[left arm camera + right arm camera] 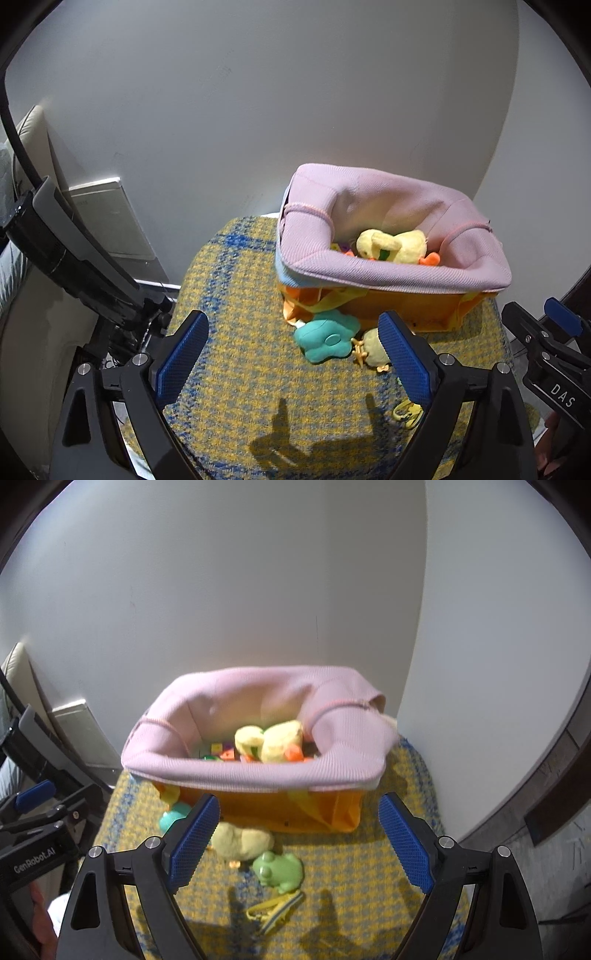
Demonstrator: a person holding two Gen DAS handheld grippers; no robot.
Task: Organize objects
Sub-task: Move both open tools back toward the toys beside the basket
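A pink-lined orange fabric basket [399, 275] [255, 775] stands on a yellow and blue woven surface [243, 369] [351, 878] and holds a yellow plush duck [393, 245] [273, 744] with small coloured toys. In front of it lie a teal plush flower [327, 339] [173, 818], a pale yellow plush [375, 350] [242, 843], a green frog toy [279, 869] and a small yellow strap piece [406, 411] [275, 910]. My left gripper [293, 354] is open above the surface with nothing between its fingers. My right gripper [299, 840] is open too, over the frog and pale plush.
A white wall rises behind the basket. At the left stand a cream cushion [29, 136], a white panel [110, 218] and a black tripod-like stand [74, 258]. The other gripper's body shows at each view's edge. Dark floor trim curves at the right [554, 794].
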